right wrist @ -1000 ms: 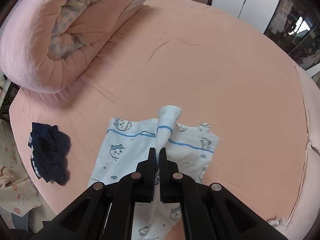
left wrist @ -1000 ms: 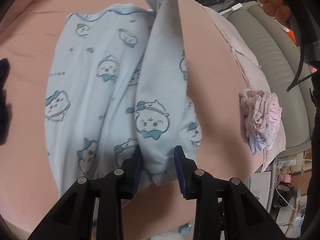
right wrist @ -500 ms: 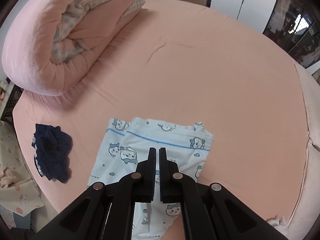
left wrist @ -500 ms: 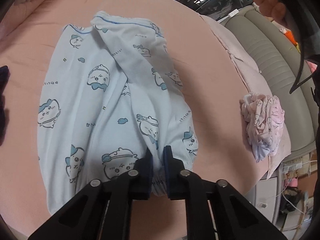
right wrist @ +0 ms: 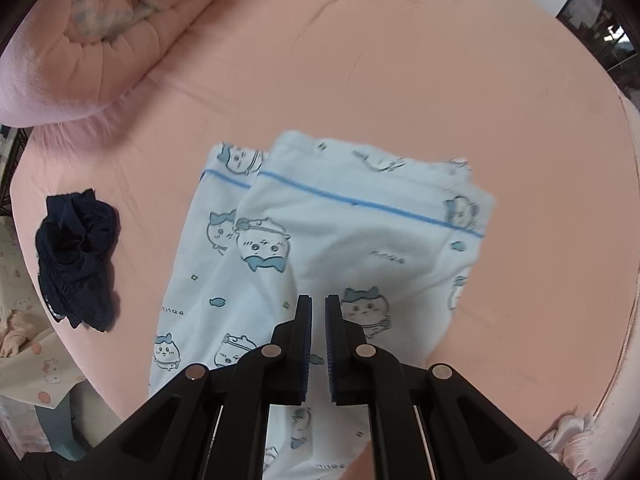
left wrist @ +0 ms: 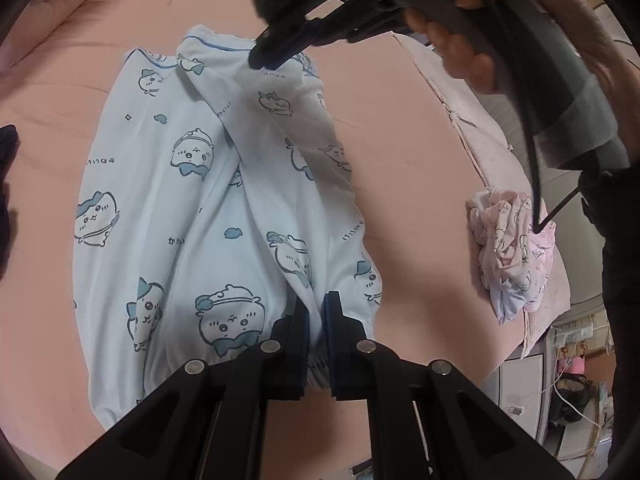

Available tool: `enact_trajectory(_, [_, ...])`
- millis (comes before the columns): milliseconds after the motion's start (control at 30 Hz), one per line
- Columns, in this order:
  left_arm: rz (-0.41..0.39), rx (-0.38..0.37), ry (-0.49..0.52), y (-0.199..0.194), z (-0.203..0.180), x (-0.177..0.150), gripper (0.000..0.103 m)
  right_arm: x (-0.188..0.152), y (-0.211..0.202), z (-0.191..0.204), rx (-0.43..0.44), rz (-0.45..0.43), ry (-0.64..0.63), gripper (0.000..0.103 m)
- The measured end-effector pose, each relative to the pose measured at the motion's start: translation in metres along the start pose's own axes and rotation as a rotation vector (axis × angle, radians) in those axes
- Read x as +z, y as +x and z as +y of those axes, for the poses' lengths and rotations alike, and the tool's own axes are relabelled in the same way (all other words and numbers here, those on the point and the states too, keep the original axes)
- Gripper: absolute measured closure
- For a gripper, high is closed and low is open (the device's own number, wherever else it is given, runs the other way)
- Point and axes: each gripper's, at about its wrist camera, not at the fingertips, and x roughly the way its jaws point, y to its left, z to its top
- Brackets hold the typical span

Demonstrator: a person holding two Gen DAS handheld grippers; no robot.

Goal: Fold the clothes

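Light blue pyjama trousers (left wrist: pixel 192 208) with cartoon prints lie on the pink bed (left wrist: pixel 400 184), one leg folded over the other. My left gripper (left wrist: pixel 317 312) is shut on the gathered cuff at the near end. In the left wrist view my right gripper (left wrist: pixel 266 58) points down onto the far end by the blue-piped waistband, a person's hand (left wrist: pixel 468 60) around its handle. In the right wrist view the right gripper (right wrist: pixel 318 308) hovers right over the trousers (right wrist: pixel 360 232). Its jaws are opening, with a narrow gap and cloth lying flat beneath it.
A crumpled navy garment (right wrist: pixel 76 256) lies on the bed to the left of the trousers. A balled pink printed garment (left wrist: pixel 512 248) sits at the bed's right edge. A rolled pink quilt (right wrist: pixel 80 40) fills the far left corner.
The left gripper closed on the cuff. The right gripper came down with the lifted trouser leg and laid it flat over the trousers; its jaws have parted slightly.
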Motion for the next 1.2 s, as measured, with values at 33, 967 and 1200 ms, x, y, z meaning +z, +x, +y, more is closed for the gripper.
enact_trajectory(33, [0.002,0.002,-0.004,0.001,0.001,0.000,0.097,0.001,0.003,0.003,-0.007,0.007,-0.005,0.097])
enact_trajectory(967, [0.107,0.166,0.008,0.016,0.002,-0.004,0.097,0.022,0.052,0.050,-0.104,0.109,-0.081,0.073])
enact_trajectory(1200, [0.101,0.142,-0.001,0.008,0.005,-0.005,0.097,0.015,0.036,0.047,-0.076,0.086,-0.110,0.081])
